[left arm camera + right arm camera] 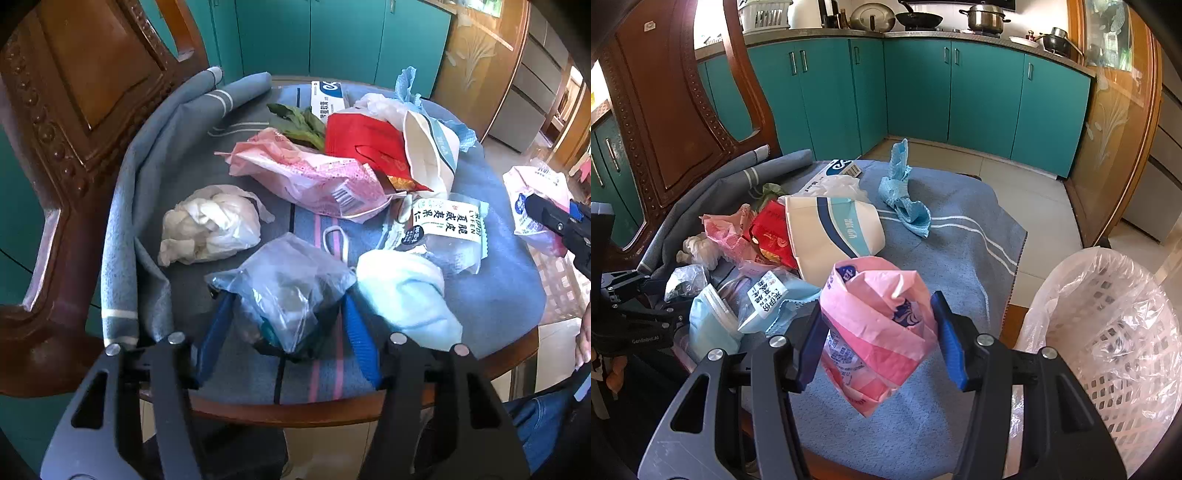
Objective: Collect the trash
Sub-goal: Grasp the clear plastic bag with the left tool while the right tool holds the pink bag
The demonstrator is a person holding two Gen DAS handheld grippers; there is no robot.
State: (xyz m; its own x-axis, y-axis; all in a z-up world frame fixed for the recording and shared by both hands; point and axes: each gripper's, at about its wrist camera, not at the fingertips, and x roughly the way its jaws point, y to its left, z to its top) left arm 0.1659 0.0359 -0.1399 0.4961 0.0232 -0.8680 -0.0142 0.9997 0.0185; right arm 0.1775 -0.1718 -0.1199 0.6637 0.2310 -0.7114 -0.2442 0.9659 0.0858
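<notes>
The right tongs [877, 332] are gripping a crumpled pink wrapper [875, 325], lifted above the blue cloth [960, 229], with the lined basket [1108, 332] waiting just to its right. The left tongs [284, 328] are closing around a clear plastic bag [284, 280] near the counter's front edge [332, 410] (whether it's squeezing yet, I can't tell). Best swinging the wrapper rightward over the basket rim before releasing; that way is looking open.
</notes>
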